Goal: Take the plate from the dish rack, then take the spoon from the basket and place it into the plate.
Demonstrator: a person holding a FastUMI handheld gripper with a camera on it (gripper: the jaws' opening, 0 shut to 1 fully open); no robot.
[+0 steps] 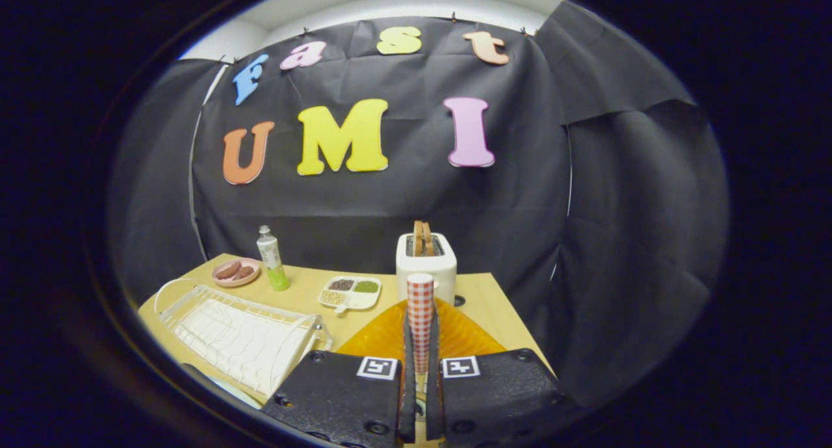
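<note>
One wooden surface (pixel 481 298) carries everything, with the booth's dark cloth wall behind it. One white wire dish rack (pixel 240 334) lies on the near left; its slots look bare from here. One amber, ribbed plate (pixel 461 334) sits on the surface just ahead of the tool, partly covered by the fingers. One white toaster (pixel 426 263) stands beyond the plate, toward the far middle, with two brown slices upright in its slots. One white divided tray (pixel 351 293) rests between the rack and the toaster, holding three small heaps: dark, green and pale. One small pink dish (pixel 236 272) sits at the far left with two brown pieces in it. One slim bottle (pixel 272 258) with a green lower part stands just right of that dish.

One tool (pixel 420 354) shows at the near edge, its two fingers drawn close and pinching one upright handle wrapped in a red-and-white check; this is likely the spoon (pixel 420 308), though its bowl is hidden. It rises over the plate, in front of the toaster.
</note>
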